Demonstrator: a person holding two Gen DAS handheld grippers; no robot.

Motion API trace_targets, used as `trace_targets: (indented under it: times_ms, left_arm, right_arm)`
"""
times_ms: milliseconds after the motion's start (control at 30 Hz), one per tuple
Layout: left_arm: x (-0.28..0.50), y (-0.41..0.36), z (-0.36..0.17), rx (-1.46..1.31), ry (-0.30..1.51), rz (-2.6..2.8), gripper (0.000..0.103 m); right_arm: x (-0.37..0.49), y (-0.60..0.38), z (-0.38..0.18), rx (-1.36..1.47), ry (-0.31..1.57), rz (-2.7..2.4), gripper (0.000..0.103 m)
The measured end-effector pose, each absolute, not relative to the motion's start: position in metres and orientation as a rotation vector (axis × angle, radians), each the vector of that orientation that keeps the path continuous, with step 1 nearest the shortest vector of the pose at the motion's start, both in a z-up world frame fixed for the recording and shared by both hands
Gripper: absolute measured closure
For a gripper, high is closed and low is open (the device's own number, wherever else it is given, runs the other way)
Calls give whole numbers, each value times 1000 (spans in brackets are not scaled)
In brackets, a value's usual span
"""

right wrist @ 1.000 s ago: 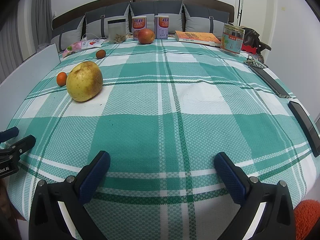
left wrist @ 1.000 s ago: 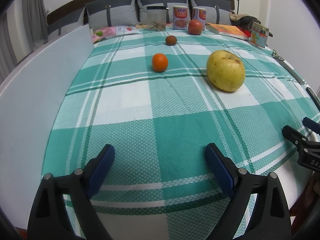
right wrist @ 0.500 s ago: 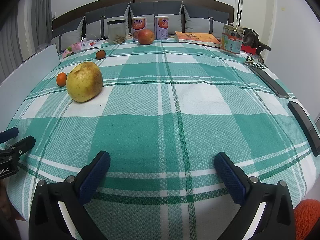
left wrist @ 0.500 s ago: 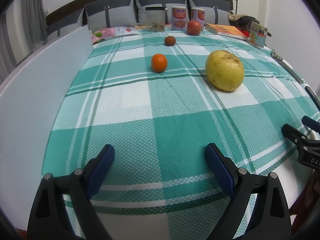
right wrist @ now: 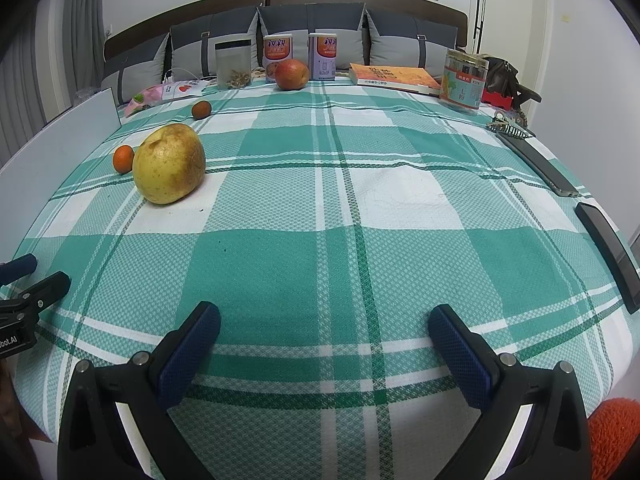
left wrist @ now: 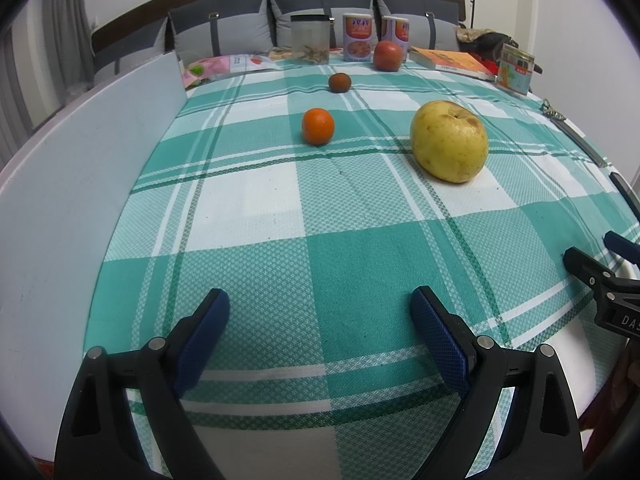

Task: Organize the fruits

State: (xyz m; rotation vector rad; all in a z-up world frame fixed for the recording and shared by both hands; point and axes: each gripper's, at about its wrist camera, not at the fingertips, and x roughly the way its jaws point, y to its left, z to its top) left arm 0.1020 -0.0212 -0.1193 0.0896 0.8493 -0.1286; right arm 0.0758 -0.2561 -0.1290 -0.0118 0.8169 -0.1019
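While both of our grippers hover low over the near edge of the checked tablecloth (right wrist: pixel 360 264), neither carries anything. Our left gripper (left wrist: pixel 320 320) has its blue-padded fingers spread wide with only cloth between them, and our right gripper (right wrist: pixel 324 336) is spread just as wide and equally bare. All four fruits lie well ahead of us on the cloth. We see the big yellow pomelo (left wrist: pixel 449 141) nearest, resting on a white square; the small orange (left wrist: pixel 317 126) sits to its left, apart from it. Farther back lies a small dark brown fruit (left wrist: pixel 339 82), and beyond that a red apple (right wrist: pixel 292 74) stands just in front of two printed cans (right wrist: pixel 322 56) at the far edge. Beside the cans we find a clear jar (right wrist: pixel 233 65), an orange book (right wrist: pixel 394 77), and a tin (right wrist: pixel 465 81) toward the right. A white board (left wrist: pixel 68 208) runs along the left edge of the table.
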Motion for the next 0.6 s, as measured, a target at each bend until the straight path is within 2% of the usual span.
trace_targets:
  times_ms: [233, 367, 467, 600]
  left_arm:
    - [102, -20, -119, 78, 856, -129, 9]
    - [113, -17, -114, 58, 933, -145, 9]
    - [137, -11, -106, 6, 994, -185, 9]
    - [183, 5, -87, -86, 965, -163, 9]
  right_arm:
    - [76, -256, -129, -11, 818, -102, 0]
    - [76, -256, -129, -11, 818, -101, 0]
    - [76, -256, -128, -9, 821, -100, 0]
    - [76, -256, -128, -7, 822, -100, 0]
